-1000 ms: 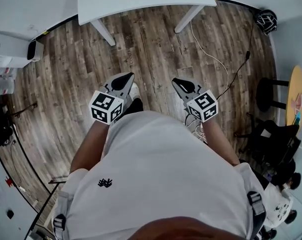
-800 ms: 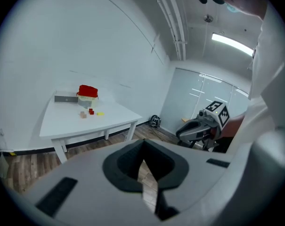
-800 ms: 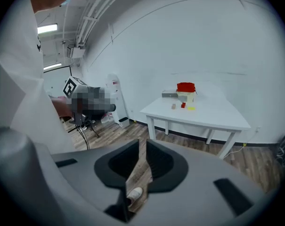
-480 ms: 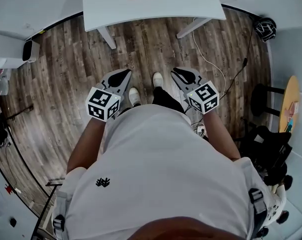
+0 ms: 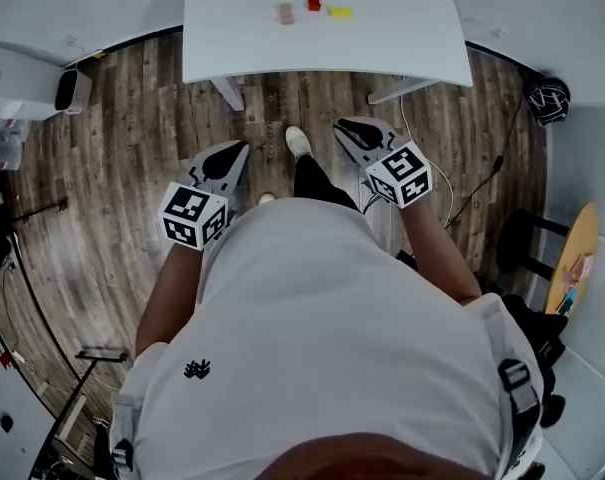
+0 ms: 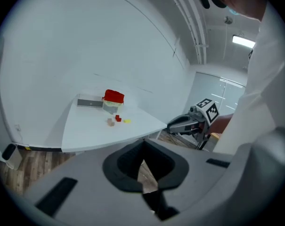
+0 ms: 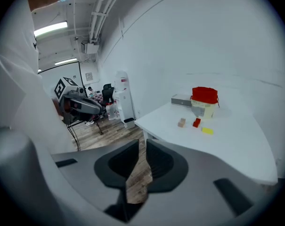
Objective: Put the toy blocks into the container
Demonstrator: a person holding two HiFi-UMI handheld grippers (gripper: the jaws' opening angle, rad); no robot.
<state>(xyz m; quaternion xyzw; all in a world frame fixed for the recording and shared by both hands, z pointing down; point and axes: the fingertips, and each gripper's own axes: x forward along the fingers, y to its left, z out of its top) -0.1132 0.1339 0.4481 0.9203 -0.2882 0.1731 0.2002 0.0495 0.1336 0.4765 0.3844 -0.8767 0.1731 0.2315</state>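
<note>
Well short of the white tabletop [image 5: 402, 38], left tongs [image 5: 238, 152] are clenched; right tongs [image 5: 344, 128], empty, have just been opening.

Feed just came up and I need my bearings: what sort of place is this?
Probably an office or lab room: a white table stands on a wood-plank floor, and an office chair sits further back by a plain white wall.

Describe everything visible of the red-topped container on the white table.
The container is a small tub with a pale, translucent-looking body and a bright red top, seemingly plastic. It stands upright on the white table, toward its far side, close beside a flat grey box. A tan block, a red block and a yellow block lie just in front.
</note>
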